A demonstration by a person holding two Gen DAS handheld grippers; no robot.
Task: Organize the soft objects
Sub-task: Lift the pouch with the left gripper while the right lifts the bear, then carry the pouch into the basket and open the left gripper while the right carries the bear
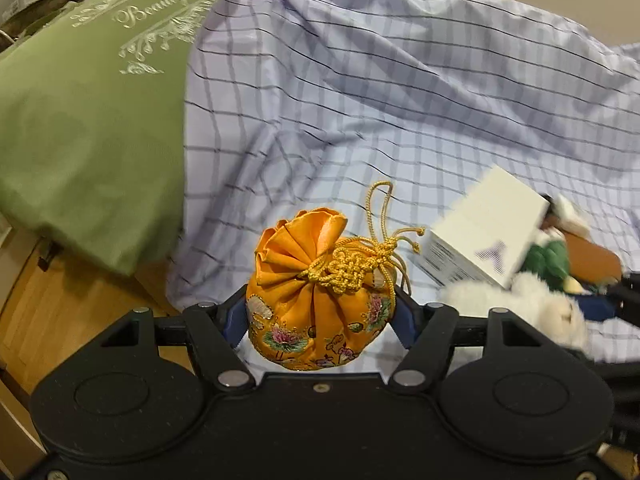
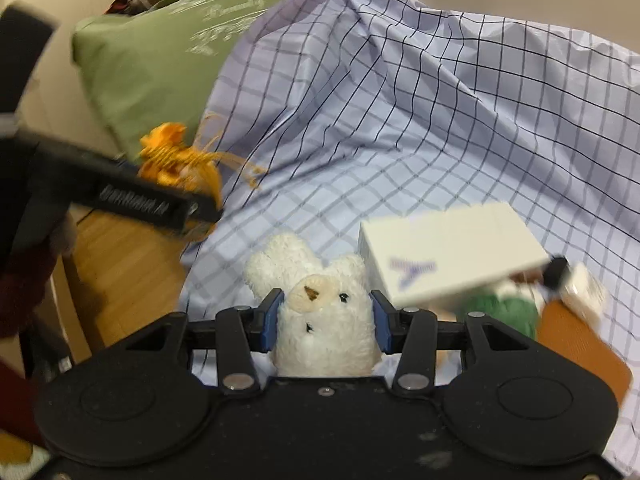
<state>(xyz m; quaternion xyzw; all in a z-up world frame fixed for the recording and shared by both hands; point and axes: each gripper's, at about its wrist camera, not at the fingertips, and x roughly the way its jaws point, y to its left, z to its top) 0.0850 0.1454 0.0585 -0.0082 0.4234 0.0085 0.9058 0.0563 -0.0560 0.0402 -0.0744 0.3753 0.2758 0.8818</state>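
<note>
Left wrist view, left gripper [image 1: 320, 312] clamping orange pouch [image 1: 320, 300], right gripper [image 2: 326, 320] squeezing white plush bear [image 2: 326, 320], box [image 2: 448, 256] blurred.

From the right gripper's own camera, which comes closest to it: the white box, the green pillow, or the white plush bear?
1. White plush bear: clamped in the right gripper.
2. White box: just beyond, to the right.
3. Green pillow: far back, upper left.

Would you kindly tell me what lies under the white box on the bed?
The white box rests on a green plush item, with the checked sheet below. Whatever else lies beneath is covered.
</note>
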